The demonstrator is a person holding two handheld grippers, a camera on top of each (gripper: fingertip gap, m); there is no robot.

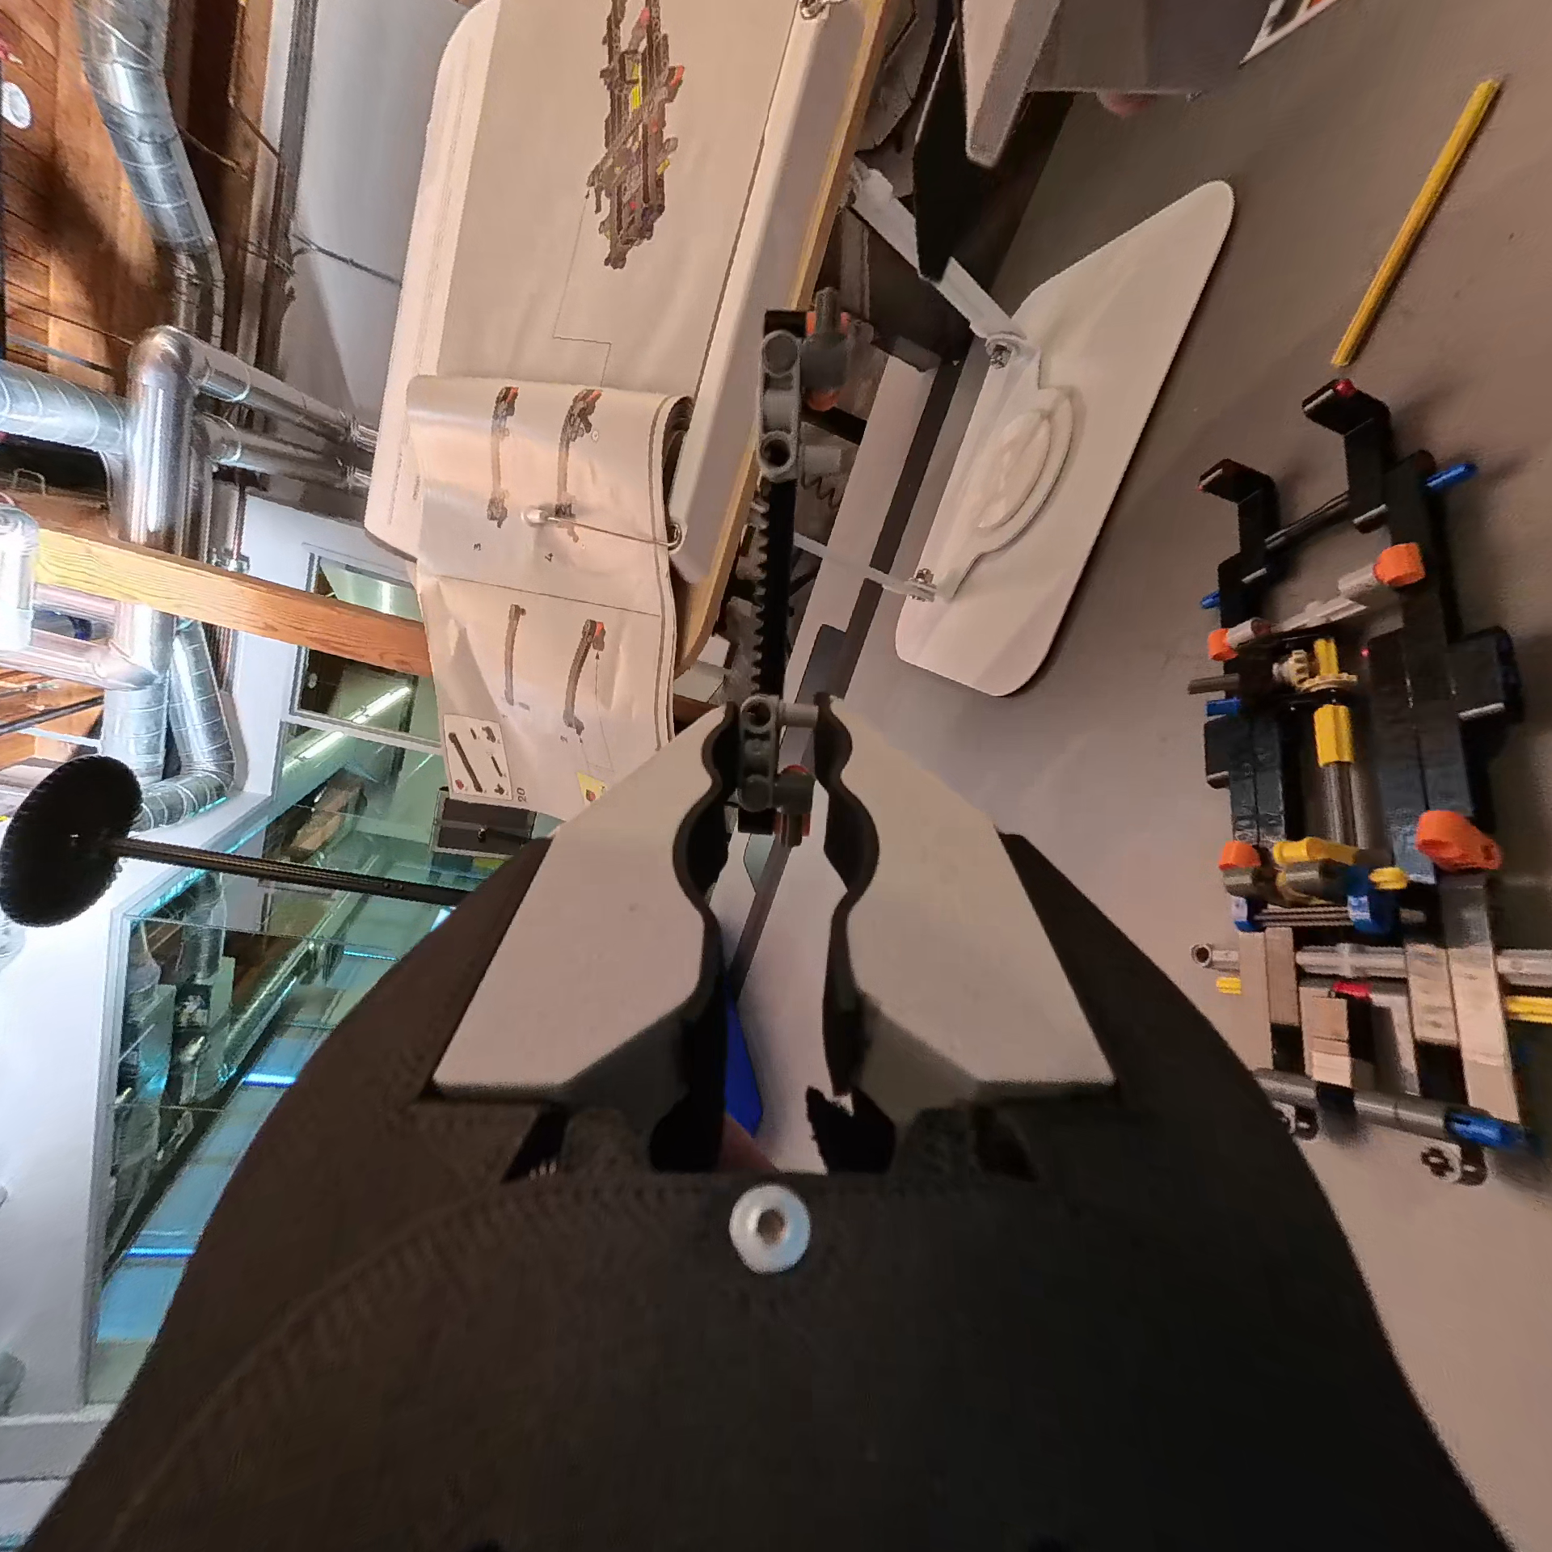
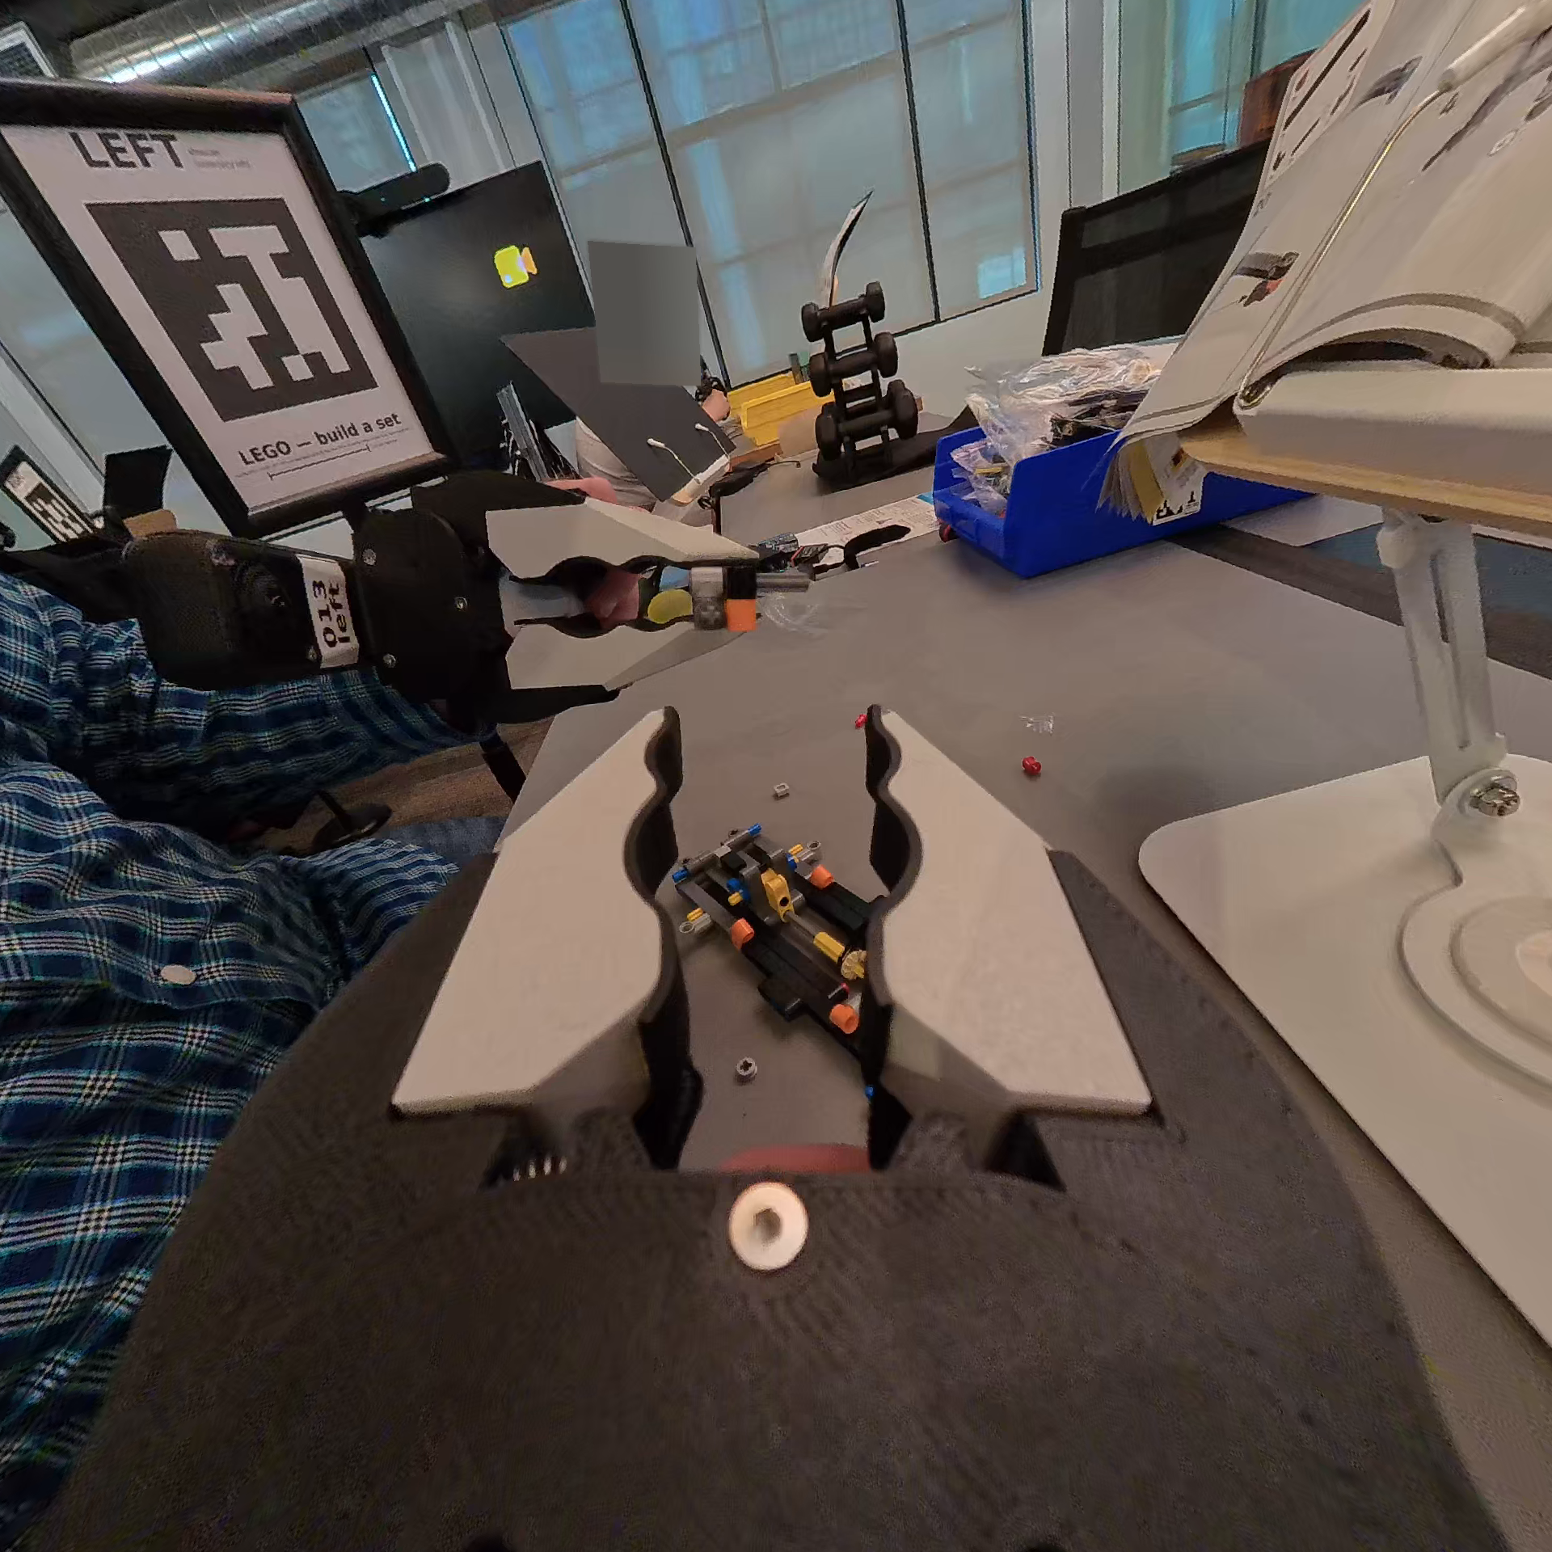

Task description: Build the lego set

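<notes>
Left gripper point(image 1: 777, 760) pinches a small grey and black lego subassembly point(image 1: 777, 588) at its near end, lifted clear of the grey counter point(image 2: 1050, 655). Right gripper point(image 2: 768, 731) stands wide apart and empty above the half-built lego chassis point(image 2: 781, 924), which lies flat on the counter. Just beside it stands a white book stand point(image 2: 1260, 966) bearing the instruction booklet point(image 1: 546, 521).
</notes>
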